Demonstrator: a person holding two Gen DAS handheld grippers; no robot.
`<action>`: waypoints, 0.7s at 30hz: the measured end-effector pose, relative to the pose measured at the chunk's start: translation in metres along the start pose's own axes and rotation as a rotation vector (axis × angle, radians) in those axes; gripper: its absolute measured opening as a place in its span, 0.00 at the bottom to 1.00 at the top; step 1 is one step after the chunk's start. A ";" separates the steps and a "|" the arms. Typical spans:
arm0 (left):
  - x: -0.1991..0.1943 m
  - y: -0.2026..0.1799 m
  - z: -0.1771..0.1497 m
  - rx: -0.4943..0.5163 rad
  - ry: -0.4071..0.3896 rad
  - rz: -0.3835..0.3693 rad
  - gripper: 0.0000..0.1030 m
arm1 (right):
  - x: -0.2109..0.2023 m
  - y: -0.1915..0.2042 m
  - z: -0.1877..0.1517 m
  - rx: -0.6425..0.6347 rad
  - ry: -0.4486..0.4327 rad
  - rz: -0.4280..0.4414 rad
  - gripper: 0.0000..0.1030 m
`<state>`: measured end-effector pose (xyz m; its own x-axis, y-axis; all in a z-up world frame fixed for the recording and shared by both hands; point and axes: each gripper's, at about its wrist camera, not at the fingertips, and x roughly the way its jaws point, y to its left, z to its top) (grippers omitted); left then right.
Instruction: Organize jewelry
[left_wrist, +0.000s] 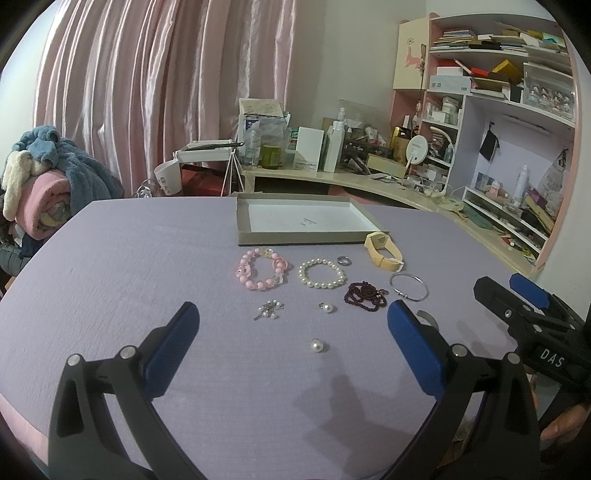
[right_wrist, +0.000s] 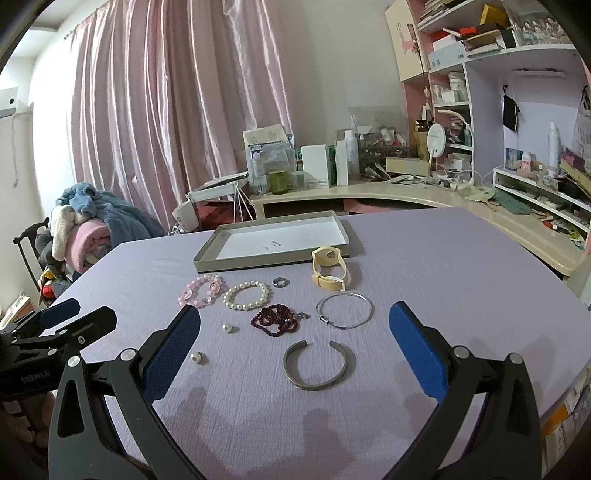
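I'm looking over a lilac-covered table with both tools held above its near edge. The biggest piece on it is a shallow grey tray with a white floor, lying at the far side, nothing in it but a small printed mark.

My left gripper has its blue-padded jaws spread wide with nothing between them; my right gripper is likewise released and empty, hanging above the table.

The jewelry lies loose on the cloth in front of the tray. A cream-yellow strap watch lies just beside the tray's near right corner. Nearer to me in the right view is a thin silver bangle, a closed hoop with a small dark clasp, and nearest of all a broad grey cuff bracelet, open at the far side. A tangle of dark red beads lies left of the bangle. Behind it are a white pearl bracelet in a neat ring and, to its left, a pink bead bracelet with clear pieces. A small silver ring sits between pearls and watch. A sparkly silver cluster and two single pearl pieces lie nearest my left jaws.
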<state>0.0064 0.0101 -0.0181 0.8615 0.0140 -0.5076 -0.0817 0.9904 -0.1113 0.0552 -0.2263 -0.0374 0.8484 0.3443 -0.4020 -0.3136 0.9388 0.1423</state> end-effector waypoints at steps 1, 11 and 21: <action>-0.001 0.001 0.002 -0.003 0.004 0.004 0.98 | 0.001 0.000 0.000 0.002 0.009 -0.002 0.99; 0.014 0.027 -0.001 -0.085 0.096 0.074 0.98 | 0.060 -0.024 -0.035 0.058 0.304 -0.066 0.99; 0.024 0.025 -0.004 -0.071 0.155 0.051 0.98 | 0.101 -0.010 -0.044 -0.058 0.421 -0.102 0.99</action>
<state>0.0227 0.0345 -0.0363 0.7680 0.0369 -0.6394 -0.1632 0.9767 -0.1397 0.1254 -0.2014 -0.1192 0.6322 0.2060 -0.7469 -0.2705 0.9620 0.0364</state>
